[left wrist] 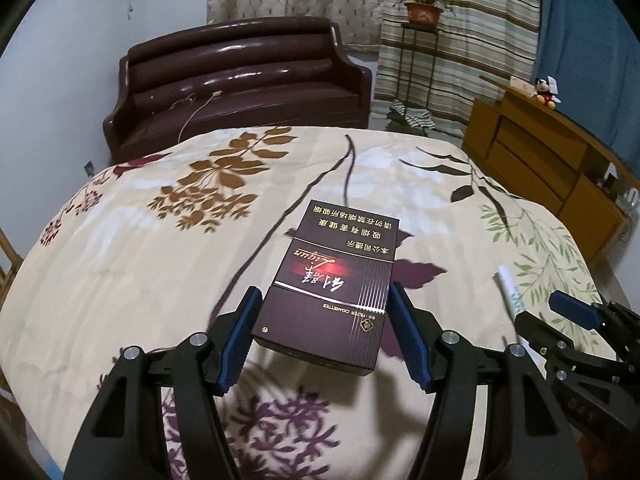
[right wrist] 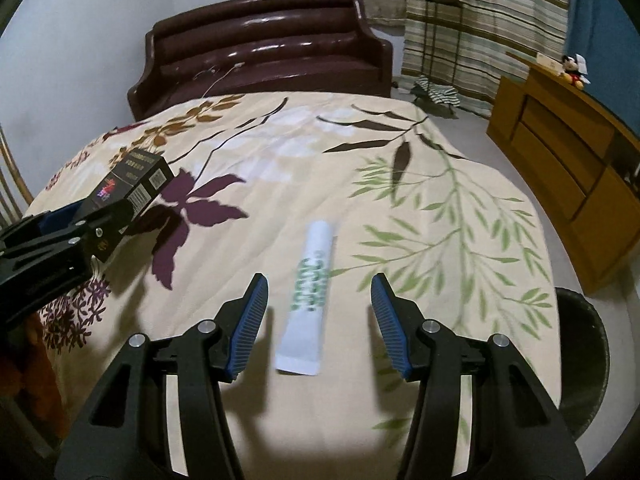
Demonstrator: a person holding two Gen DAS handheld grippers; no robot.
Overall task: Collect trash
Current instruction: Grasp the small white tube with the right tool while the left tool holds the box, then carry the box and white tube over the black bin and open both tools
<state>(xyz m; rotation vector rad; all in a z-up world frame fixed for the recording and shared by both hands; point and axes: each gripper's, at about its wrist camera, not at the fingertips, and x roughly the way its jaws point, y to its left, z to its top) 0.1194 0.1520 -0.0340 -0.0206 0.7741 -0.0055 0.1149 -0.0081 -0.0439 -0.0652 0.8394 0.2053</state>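
A dark maroon cigarette box sits between the blue pads of my left gripper, which is shut on its two long sides. The box hangs a little above the floral bedspread and casts a shadow on it. In the right wrist view the same box juts out at the left, tilted up. A white tube with green lettering lies flat on the bedspread. My right gripper stands open over the tube's near half, one finger on each side, pads clear of it.
A dark round bin stands on the floor by the bed's right edge. A maroon leather sofa is beyond the bed's far end. A wooden dresser runs along the right, with a plant stand by the curtains.
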